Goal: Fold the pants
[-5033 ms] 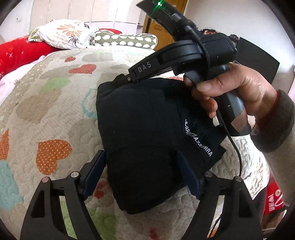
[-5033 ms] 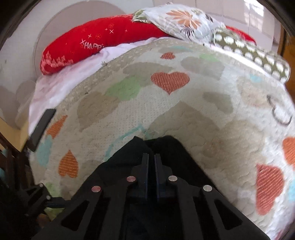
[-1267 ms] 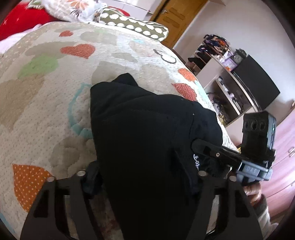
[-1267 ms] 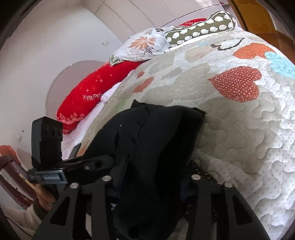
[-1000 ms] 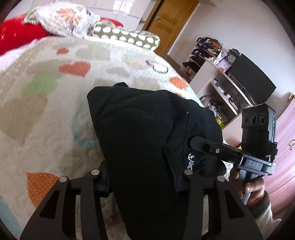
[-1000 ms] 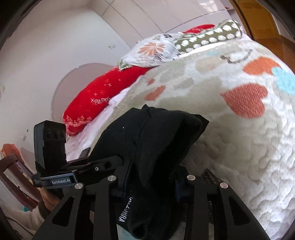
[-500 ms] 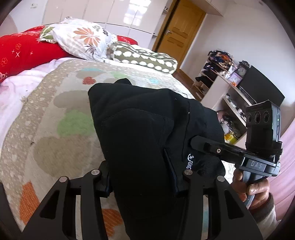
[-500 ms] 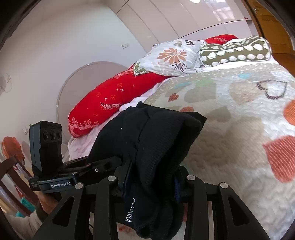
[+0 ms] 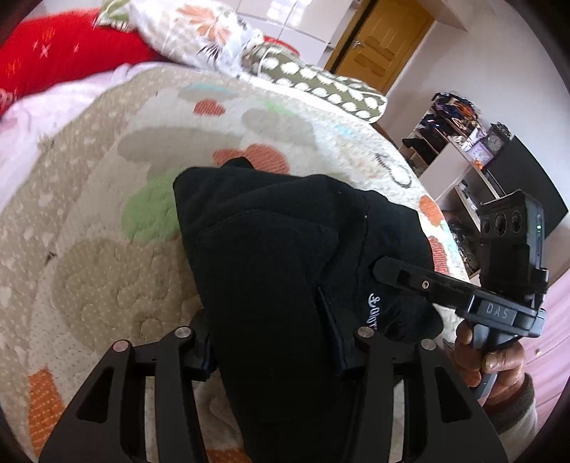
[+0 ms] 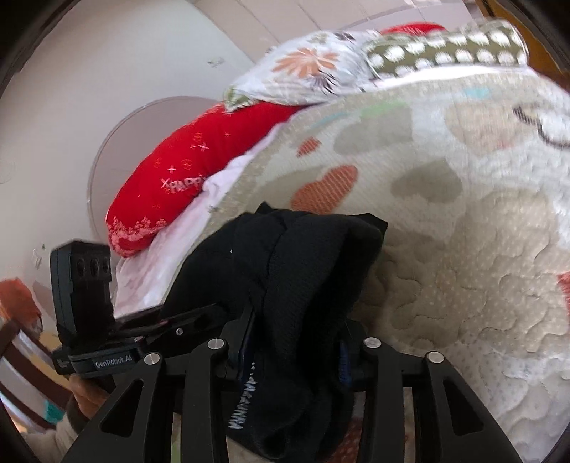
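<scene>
A: What takes up most of the view?

B: A bed [image 9: 107, 270] under a heart-patterned quilt [image 10: 463, 249], with a red pillow [image 10: 185, 167], a floral pillow [image 9: 199, 32] and a dotted one [image 9: 331, 92] at its head.

A: And the pants?

B: The black pants [image 9: 278, 270], folded into a thick bundle, sit over the quilt between both grippers.

A: Their grip?

B: The left gripper [image 9: 274, 342] and right gripper [image 10: 295, 342] each have the bundle between the jaws, which are opening.

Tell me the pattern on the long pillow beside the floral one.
Olive green pillow with white spots, clearest in the left wrist view.
</scene>
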Demonstrator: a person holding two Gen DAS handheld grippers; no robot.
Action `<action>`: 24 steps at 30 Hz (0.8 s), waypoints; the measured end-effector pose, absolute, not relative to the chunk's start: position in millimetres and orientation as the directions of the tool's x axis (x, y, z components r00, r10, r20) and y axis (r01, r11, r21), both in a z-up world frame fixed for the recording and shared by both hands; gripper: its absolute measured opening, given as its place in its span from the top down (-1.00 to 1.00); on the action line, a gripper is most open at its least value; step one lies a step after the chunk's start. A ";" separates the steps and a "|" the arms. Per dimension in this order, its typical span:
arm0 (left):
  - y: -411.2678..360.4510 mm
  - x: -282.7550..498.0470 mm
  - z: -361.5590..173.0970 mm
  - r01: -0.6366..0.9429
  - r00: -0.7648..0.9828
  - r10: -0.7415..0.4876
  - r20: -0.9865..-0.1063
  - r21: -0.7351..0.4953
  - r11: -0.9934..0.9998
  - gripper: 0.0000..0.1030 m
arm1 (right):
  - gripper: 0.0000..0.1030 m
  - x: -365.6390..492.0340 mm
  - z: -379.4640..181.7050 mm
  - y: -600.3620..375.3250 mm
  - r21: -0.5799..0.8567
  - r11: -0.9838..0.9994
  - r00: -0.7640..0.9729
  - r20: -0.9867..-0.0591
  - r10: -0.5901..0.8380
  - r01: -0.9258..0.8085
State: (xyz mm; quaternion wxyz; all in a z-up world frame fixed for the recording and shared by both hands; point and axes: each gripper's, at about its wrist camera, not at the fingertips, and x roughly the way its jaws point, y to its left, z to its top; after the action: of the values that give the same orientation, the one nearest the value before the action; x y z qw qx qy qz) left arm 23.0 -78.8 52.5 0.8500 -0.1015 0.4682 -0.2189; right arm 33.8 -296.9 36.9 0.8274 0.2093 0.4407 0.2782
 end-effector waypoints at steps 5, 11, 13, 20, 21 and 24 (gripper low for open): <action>-67.3 26.6 43.8 0.229 0.460 -0.460 -0.760 -0.399 0.888 -0.48 | -0.03 32.1 34.9 -301.1 0.579 0.777 0.478 -0.625 0.617 -0.246; -64.8 7.5 65.2 0.208 0.519 -0.366 -0.773 -0.301 0.931 -0.53 | -0.03 10.4 72.1 -302.9 0.449 0.855 0.578 -0.637 0.510 -0.259; -64.4 -0.8 73.9 0.204 0.554 -0.331 -0.764 -0.261 0.944 -0.53 | -0.03 6.2 84.4 -300.5 0.423 0.862 0.601 -0.623 0.500 -0.279; -76.9 -23.7 82.0 0.208 0.600 -0.268 -0.754 -0.176 0.962 -0.53 | -0.01 13.8 95.9 -269.5 0.350 0.877 0.607 -0.634 0.480 -0.328; -80.1 -24.7 79.6 0.209 0.602 -0.253 -0.757 -0.156 0.965 -0.53 | 0.00 17.5 92.5 -264.3 0.335 0.883 0.601 -0.647 0.469 -0.329; -87.2 -24.9 68.4 0.215 0.591 -0.233 -0.772 -0.128 0.968 -0.54 | 0.02 28.5 80.0 -254.0 0.296 0.900 0.582 -0.688 0.433 -0.320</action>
State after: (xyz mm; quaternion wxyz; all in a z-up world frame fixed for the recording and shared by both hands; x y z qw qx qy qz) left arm -24.9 -87.2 68.4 0.8918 -0.0105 0.4345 -0.1257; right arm 28.5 -254.0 80.0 0.8866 0.0701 0.4051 0.2122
